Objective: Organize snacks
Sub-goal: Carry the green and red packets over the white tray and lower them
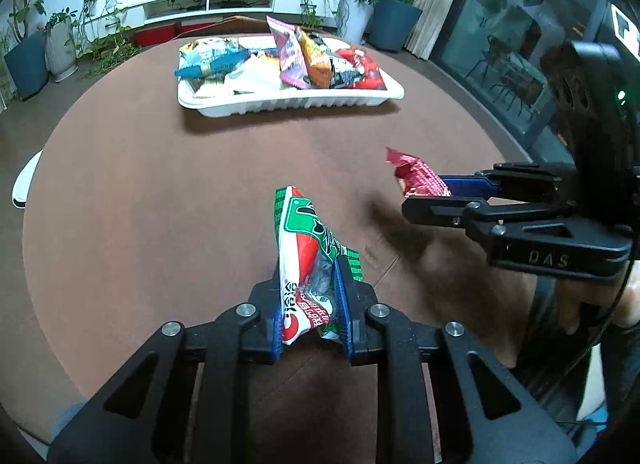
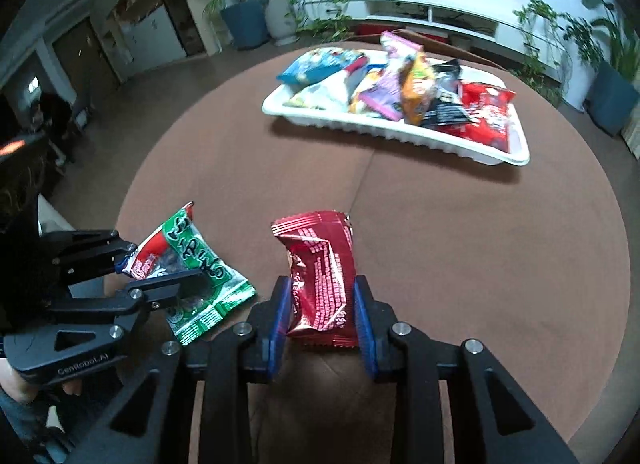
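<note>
- My left gripper (image 1: pixel 310 304) is clamped on the green-and-red snack packet (image 1: pixel 308 252), and my right gripper (image 2: pixel 320 316) is pinched on the dark red snack packet (image 2: pixel 320 280); both packets stand up between the blue pads, off the table.
- The 2 packets are at the near side of the round brown table (image 1: pixel 160 203), the green one to the left of the red one, close together but apart.
- Far across the table sits the white tray (image 1: pixel 288 103), already heaped with packets: a blue one at its left end, purple and orange ones standing near the middle, black and red ones at its right end.
- I judge most of the sorting done: I see no loose snack lying on the tabletop in either view.
- What is left, as I read it, is carrying these 2 packets across and setting them into the tray, where bare floor shows only at the right end.
</note>
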